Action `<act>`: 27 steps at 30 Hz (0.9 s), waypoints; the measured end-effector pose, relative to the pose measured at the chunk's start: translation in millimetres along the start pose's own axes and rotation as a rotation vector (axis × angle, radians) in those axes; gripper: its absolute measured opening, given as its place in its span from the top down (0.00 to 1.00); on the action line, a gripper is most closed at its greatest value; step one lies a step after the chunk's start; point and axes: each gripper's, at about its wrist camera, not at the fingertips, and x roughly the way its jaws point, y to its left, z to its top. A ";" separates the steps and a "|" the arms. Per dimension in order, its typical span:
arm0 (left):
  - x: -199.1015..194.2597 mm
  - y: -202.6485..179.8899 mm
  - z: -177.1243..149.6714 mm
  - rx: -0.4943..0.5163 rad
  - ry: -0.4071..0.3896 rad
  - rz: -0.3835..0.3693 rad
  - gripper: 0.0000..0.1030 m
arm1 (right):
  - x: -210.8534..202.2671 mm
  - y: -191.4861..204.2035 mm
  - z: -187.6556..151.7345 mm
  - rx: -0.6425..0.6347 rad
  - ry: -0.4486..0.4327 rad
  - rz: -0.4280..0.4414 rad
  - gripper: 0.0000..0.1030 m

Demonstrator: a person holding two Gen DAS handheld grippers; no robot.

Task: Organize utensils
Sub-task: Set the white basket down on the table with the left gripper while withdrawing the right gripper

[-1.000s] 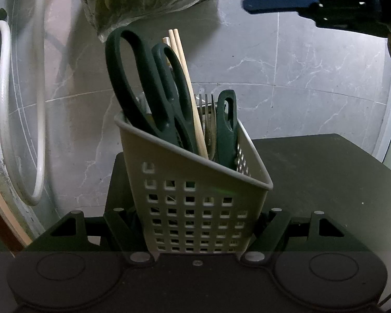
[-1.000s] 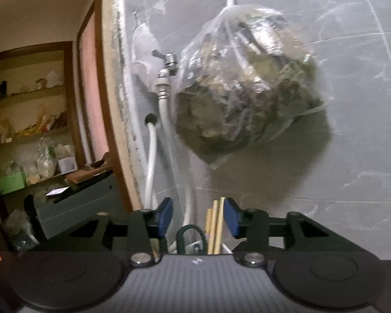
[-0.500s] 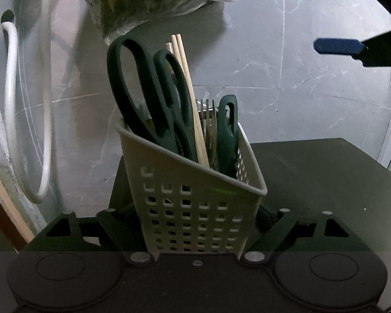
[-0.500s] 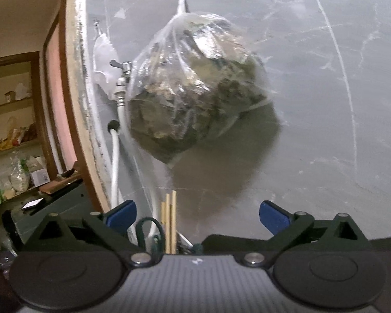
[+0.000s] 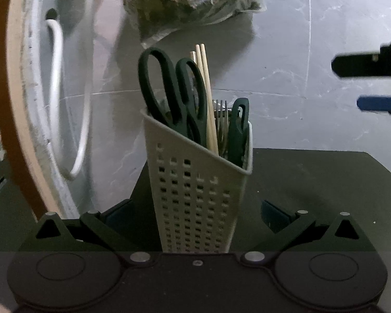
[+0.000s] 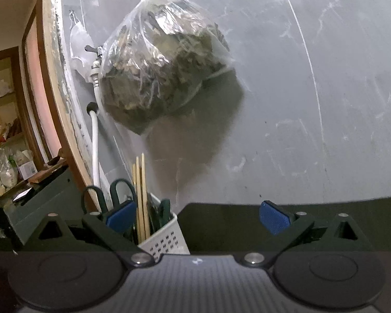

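The basket stands on the dark table, scissors, chopsticks and fork upright inside for easy reach. The left gripper has just been opening and straddles it untouched; the right gripper gapes empty, likely finished.

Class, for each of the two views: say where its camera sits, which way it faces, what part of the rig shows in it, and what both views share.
Left wrist: on the left tongs, facing the caddy between their open fingers; the right tongs' tips show at the right edge.
Right wrist: on the right tongs, open, facing the wall and the hanging bag.
Shared: caddy, scissors, chopsticks, bag, white hose, dark table.
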 end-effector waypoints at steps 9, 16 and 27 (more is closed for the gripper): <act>-25.8 -6.4 -0.8 -0.043 0.012 0.046 0.01 | -10.3 -4.5 -23.8 0.011 0.111 -0.119 0.00; -42.0 -2.4 -13.0 -0.054 0.033 0.049 0.01 | -25.4 3.0 -46.1 0.014 0.186 -0.266 0.00; -118.4 12.1 -33.8 -0.107 0.052 0.028 0.01 | -102.3 52.8 -90.9 0.085 0.184 -0.373 0.00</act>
